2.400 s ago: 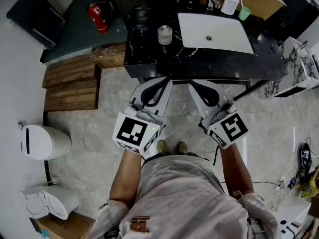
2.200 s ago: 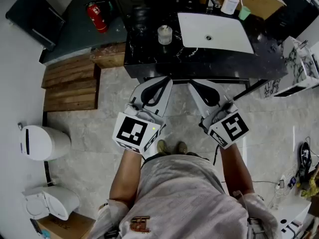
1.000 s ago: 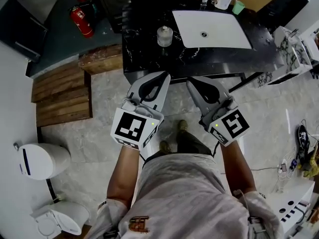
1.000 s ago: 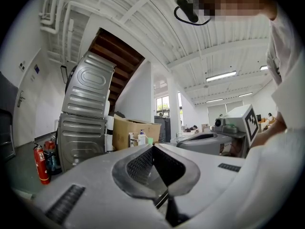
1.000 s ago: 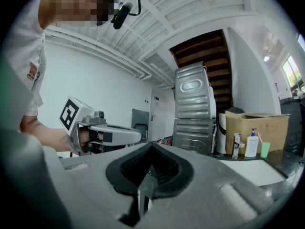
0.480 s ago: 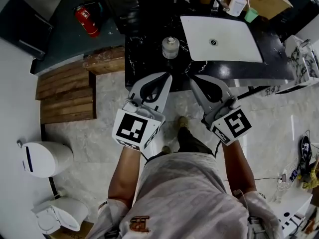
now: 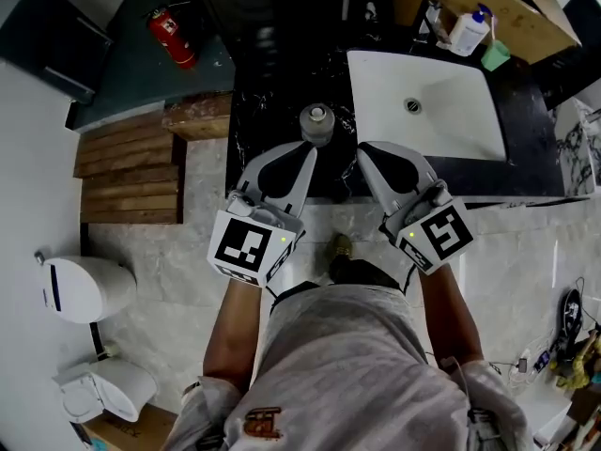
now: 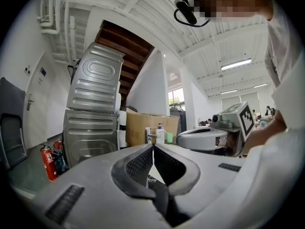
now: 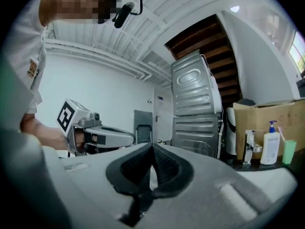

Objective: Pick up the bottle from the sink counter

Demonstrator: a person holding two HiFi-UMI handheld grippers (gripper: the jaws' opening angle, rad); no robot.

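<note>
black-marble counter point(image 7: 272, 87) and bottle point(image 7: 316, 124) nearer than a second ago; left hand-held gripper point(image 7: 313, 147) and right hand-held gripper point(image 7: 361, 147) clenched, empty

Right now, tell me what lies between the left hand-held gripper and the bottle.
Nothing: the head view shows only bare black counter between the left hand-held gripper and the bottle.

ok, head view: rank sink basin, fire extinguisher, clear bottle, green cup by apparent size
1. sink basin
2-3. fire extinguisher and clear bottle: too close to rank, bottle seen from above
4. green cup
</note>
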